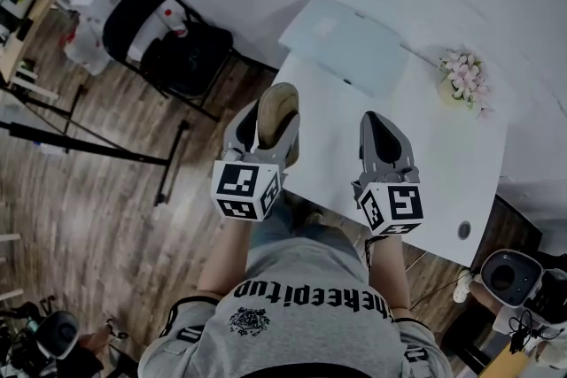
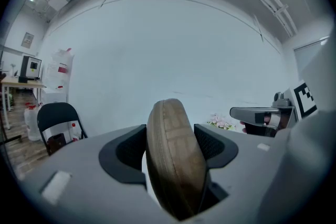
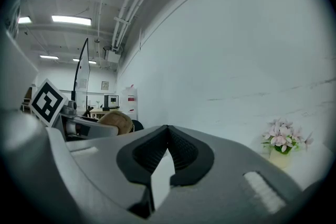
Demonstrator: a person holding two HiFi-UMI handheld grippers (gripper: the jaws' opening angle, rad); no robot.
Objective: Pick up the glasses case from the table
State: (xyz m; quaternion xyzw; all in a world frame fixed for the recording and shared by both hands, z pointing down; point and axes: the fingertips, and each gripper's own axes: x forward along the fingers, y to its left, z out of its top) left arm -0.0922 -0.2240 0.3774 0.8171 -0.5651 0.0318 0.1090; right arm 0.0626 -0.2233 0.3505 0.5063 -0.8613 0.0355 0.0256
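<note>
A black chair (image 1: 168, 35) stands on the wood floor at the far left of the head view, well apart from the white table (image 1: 443, 164). Next comes the left gripper (image 1: 267, 130), clamped on the tan case (image 1: 278, 106), which stands on edge between the jaws, over the table's left edge. It looks to be up off the surface, so I judge the pick-up as good as done (at most, a little more height to carry it clear). Further right, the right gripper (image 1: 383, 130) hangs over the table, jaws closed together and holding nothing. A laptop (image 1: 350, 44) lies beyond both grippers, and flowers (image 1: 465, 80) sit at the far right.

Only the left gripper view shows the grip itself: both dark pads press on the case's broad sides, and the wall is ahead. Only the head view shows the layout of table, laptop and chair. The right gripper view alone shows its jaw tips meeting, with the case off to the left.
</note>
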